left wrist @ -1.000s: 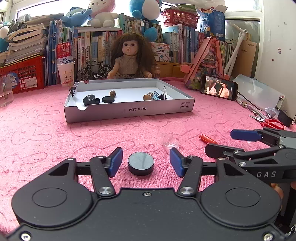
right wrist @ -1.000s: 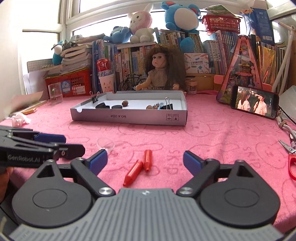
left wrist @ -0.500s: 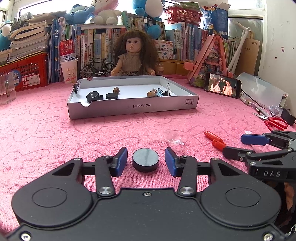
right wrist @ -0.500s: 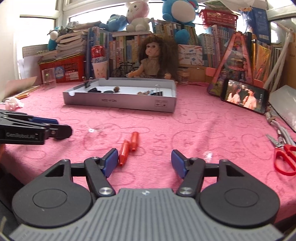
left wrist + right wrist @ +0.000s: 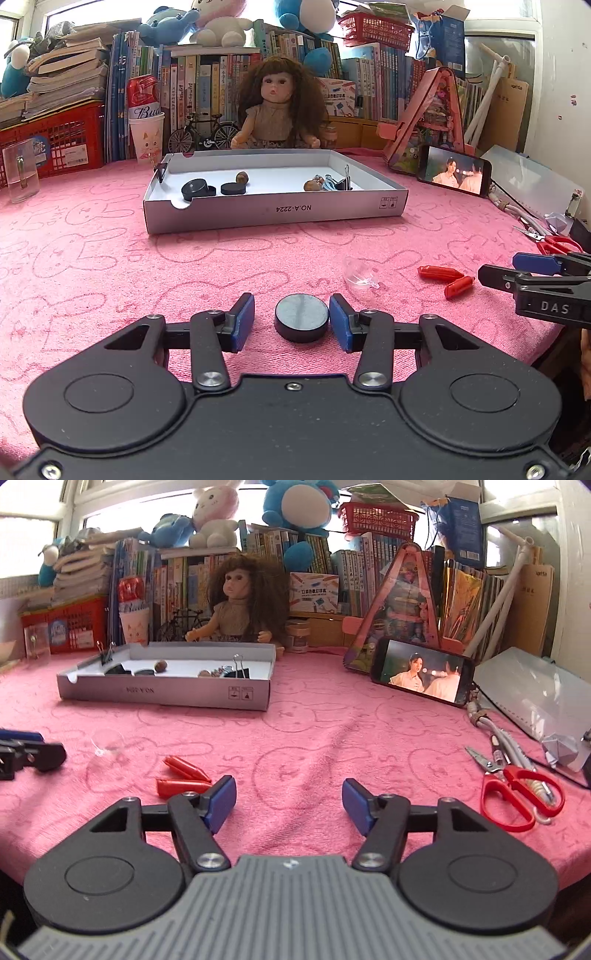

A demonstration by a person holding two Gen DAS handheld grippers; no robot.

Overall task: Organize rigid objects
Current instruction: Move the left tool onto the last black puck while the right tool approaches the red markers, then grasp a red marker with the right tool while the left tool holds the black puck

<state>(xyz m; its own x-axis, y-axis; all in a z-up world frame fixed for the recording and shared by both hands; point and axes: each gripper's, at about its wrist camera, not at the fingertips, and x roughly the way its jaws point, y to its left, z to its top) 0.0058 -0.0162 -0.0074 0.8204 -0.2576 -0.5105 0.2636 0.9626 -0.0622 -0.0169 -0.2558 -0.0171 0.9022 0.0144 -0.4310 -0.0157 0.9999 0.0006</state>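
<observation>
A black round disc (image 5: 301,319) lies on the pink cloth between the blue pads of my left gripper (image 5: 291,322); the right pad is nearly at the disc, the left pad stands apart. The gripper is open. Two red caps (image 5: 448,279) lie to its right, also in the right wrist view (image 5: 183,777), just left of my open, empty right gripper (image 5: 289,805). The white box tray (image 5: 275,213) further back holds black discs (image 5: 197,188), nuts and binder clips. It also shows in the right wrist view (image 5: 166,694).
A small clear plastic piece (image 5: 360,275) lies beside the disc. Red scissors (image 5: 517,797), cables and a phone (image 5: 423,674) are at the right. A doll (image 5: 277,107), books, a can, a glass (image 5: 20,175) and baskets line the back.
My left gripper's jaws have narrowed around the black disc. My right gripper has swung right, so the red caps now sit at its left finger instead of between the fingers.
</observation>
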